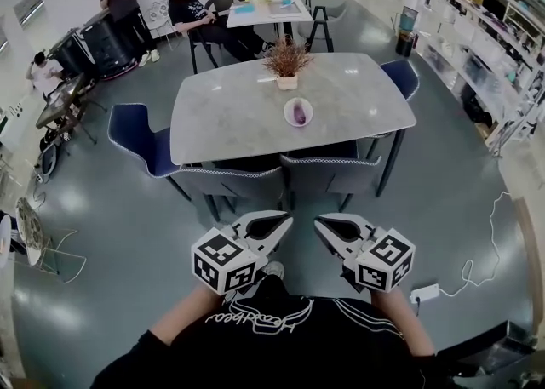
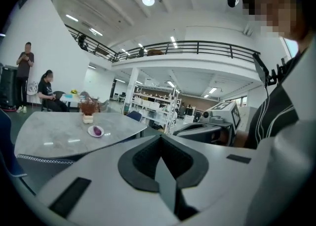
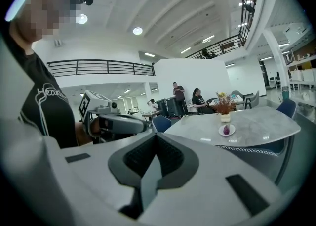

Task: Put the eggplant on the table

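Observation:
A small purple eggplant [image 1: 298, 111] lies on a white plate [image 1: 307, 119] near the middle of the grey marble table [image 1: 221, 115], just in front of a potted dry plant [image 1: 287, 62]. Both grippers hang side by side well short of the table, close to my body. My left gripper [image 1: 282, 224] and right gripper [image 1: 324, 225] are shut with nothing in them. The left gripper view has the eggplant [image 2: 97, 131] far off at left, beyond the shut jaws of the left gripper [image 2: 160, 140]. In the right gripper view the eggplant [image 3: 226, 129] lies far right of the shut right gripper [image 3: 157, 140].
Two grey chairs [image 1: 247, 181] [image 1: 330, 170] stand tucked in along the table's near edge, between me and the plate. Blue chairs [image 1: 136, 145] [image 1: 400, 77] stand at the ends. People sit and stand at the back left. Shelves line the right wall. A power strip [image 1: 423, 293] and cable lie on the floor.

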{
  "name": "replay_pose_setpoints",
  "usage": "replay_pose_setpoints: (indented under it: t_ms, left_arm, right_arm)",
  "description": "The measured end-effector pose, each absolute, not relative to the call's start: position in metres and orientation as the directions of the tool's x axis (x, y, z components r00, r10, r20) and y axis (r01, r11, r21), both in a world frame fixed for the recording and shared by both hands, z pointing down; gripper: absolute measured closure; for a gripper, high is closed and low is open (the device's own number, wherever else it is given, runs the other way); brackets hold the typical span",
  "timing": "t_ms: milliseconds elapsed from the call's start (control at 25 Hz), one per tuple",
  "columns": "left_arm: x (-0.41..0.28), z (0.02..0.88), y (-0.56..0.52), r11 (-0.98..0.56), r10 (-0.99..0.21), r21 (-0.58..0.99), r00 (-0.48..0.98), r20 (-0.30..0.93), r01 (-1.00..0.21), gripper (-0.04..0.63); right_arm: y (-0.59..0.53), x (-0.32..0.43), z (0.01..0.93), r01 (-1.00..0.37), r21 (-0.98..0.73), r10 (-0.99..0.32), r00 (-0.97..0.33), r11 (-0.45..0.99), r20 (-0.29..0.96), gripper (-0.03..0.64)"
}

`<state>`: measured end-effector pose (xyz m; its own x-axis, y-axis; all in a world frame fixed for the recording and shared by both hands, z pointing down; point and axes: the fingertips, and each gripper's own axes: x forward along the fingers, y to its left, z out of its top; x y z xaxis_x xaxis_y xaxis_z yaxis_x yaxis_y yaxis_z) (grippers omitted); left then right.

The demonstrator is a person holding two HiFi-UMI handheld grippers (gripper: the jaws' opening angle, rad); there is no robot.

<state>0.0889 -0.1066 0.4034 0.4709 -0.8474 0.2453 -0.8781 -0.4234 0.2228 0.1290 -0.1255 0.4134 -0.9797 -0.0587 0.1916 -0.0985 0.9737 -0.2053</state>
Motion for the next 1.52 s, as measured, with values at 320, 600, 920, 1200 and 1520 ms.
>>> replay_pose_setpoints:
  t_ms: [320, 600, 920, 1200, 1520]
  left_arm:
    - [0.120, 0.413, -0.074, -0.414, -0.845, 0.272, 0.478, 0.239, -0.869, 0.586]
    - [0.139, 0.422, -0.065, -0.421, -0.836, 0.272, 0.486, 0.254, -0.865, 0.587]
    - [0.151, 0.418, -0.057, -0.427, -0.836, 0.282, 0.494, 0.238, -0.859, 0.586]
    - [0.148, 0.422, -0.044, -0.401, -0.848, 0.292, 0.472, 0.241, -0.868, 0.588]
    - [0.147, 0.427, -0.036, -0.381, -0.849, 0.344, 0.472, 0.237, -0.858, 0.588]
  right_arm:
    - [-0.090, 0.166, 0.419, -0.092, -0.232, -0.049, -0.982, 0.968, 0.184, 0.611]
    - [-0.083, 0.186, 0.429, -0.129, -0.235, -0.082, -0.977, 0.964, 0.197, 0.611]
    - [-0.076, 0.197, 0.423, -0.164, -0.219, -0.124, -0.975, 0.962, 0.186, 0.612]
    - [-0.063, 0.199, 0.425, -0.151, -0.239, -0.112, -0.979, 0.959, 0.169, 0.611]
    - [-0.054, 0.201, 0.426, -0.150, -0.261, -0.106, -0.979, 0.954, 0.173, 0.612]
